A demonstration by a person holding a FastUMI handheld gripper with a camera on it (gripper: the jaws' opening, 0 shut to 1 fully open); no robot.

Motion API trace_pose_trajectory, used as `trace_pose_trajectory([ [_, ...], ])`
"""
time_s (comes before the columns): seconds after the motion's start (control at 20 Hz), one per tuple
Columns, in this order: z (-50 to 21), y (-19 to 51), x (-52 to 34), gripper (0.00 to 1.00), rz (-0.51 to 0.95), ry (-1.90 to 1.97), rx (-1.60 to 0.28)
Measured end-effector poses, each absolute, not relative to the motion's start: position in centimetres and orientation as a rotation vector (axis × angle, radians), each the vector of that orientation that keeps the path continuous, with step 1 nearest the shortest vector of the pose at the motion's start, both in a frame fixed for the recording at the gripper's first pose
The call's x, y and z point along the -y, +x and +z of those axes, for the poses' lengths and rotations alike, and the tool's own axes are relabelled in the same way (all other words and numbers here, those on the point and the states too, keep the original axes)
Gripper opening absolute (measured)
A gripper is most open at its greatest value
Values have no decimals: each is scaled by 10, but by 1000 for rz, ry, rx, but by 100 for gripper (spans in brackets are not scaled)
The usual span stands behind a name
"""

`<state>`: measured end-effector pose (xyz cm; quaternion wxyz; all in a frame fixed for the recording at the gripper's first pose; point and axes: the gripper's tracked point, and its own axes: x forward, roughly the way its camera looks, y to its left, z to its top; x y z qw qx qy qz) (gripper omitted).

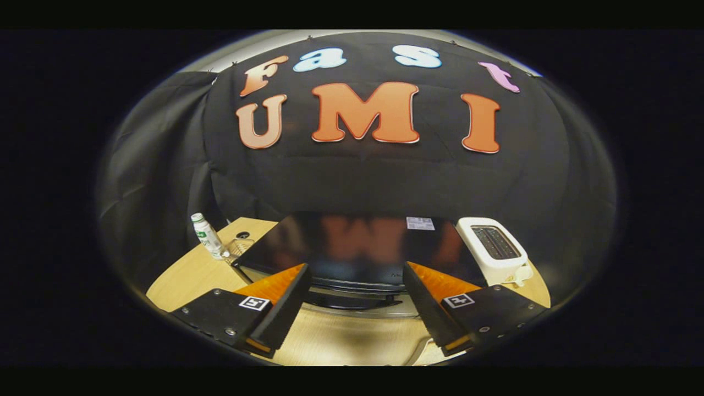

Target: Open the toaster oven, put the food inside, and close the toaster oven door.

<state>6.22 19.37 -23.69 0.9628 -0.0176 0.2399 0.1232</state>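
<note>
- A small white bottle (208,235) with a green label stands upright near the far left corner of the pale wooden table (190,275), beside a round dark grommet hole (242,235) and a small wire rack (240,247).
- The left finger (286,300) reaches forward, its tip close to the front left corner of the toaster oven (352,247); whether it touches cannot be told.
- The toaster oven, a wide box with a glossy black top that mirrors the wall, sits directly ahead of the gripper (355,283), with a white sticker (420,223) near its back right.
- A dark curved handle (352,300) runs along the oven's front edge, lying in the wide gap between the released fingers; neither finger presses on it, and the door appears closed.
- Bare wood grain shows below the handle, leaving free room between the fingers.
- The right finger (421,300) stands just ahead of the oven's front right corner.
- A white two-slot toaster (495,247), rounded and smooth, stands just right of the oven near the table's right edge.
- Black cloth (385,176) hangs behind everything.
</note>
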Motion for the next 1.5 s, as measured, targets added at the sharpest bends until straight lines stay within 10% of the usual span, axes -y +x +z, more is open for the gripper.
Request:
trace_pose_trajectory([
  [0.7,-256,24,-207,79,271,-17,-370],
  [1.5,-332,-85,-223,77,500,-25,-708],
])
